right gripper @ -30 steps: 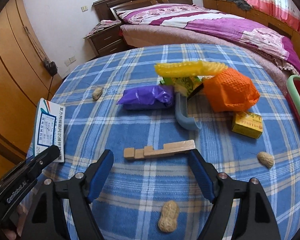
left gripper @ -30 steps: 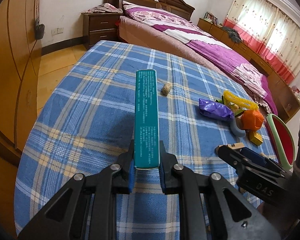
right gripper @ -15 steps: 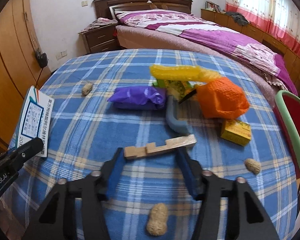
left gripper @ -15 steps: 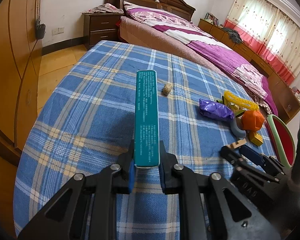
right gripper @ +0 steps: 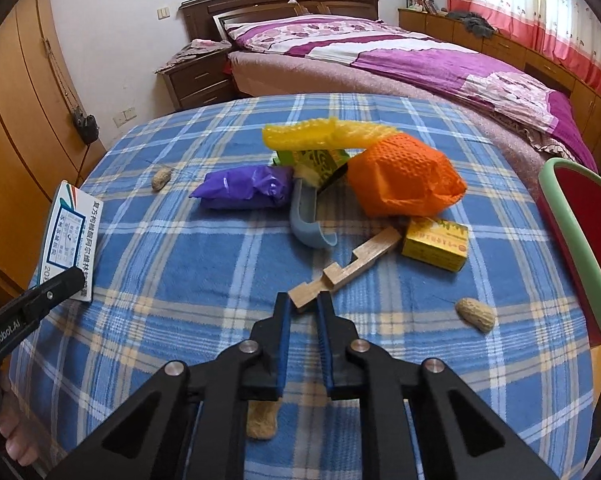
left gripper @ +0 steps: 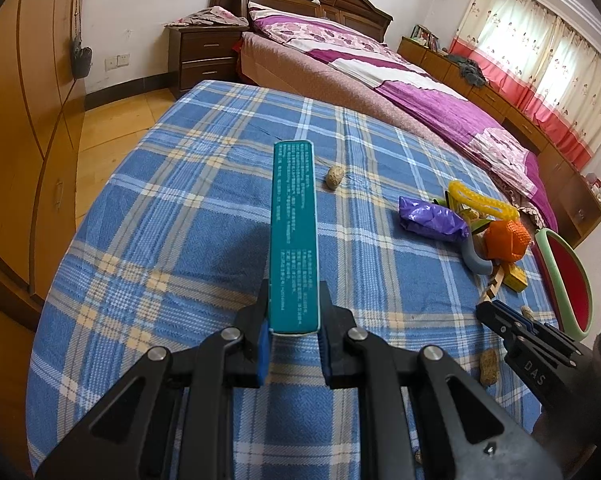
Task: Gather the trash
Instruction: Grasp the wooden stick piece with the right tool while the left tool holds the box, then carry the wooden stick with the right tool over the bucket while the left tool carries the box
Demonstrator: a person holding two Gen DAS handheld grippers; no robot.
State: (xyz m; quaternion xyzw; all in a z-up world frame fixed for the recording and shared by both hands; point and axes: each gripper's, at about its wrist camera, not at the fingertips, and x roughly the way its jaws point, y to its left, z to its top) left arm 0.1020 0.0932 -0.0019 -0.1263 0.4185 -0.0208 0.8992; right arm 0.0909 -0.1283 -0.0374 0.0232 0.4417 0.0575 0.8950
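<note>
The notched wooden piece (right gripper: 352, 266) is lying on the blue plaid table (right gripper: 180, 264), its far end touching the yellow box (right gripper: 436, 243) and its near end sitting between the blue pads of the right claw (right gripper: 303, 307), which is pinching that tip and nothing else. Since the grip is only catching the very end of a long stick, the piece is likely to swing or slip when it is lifted; raising it slowly and straight up, clear of the yellow box and of the grey-blue curved strip (right gripper: 306, 220) just beyond it, looks like the safer way. Beyond the wooden piece, the orange mesh wrapper (right gripper: 404, 178), the purple bag (right gripper: 246, 186) and the yellow foam net (right gripper: 324, 136) are waiting in a heap, and peanuts are lying to its right (right gripper: 475, 314) and under the claw (right gripper: 262, 420). Well to the left of the wooden piece, the left claw (left gripper: 293, 330) is holding a teal box (left gripper: 293, 236) clamped upright by its lower end. The red bin with a green rim (right gripper: 580, 248), well to the right of the wooden piece, is probably where both items are going.
</note>
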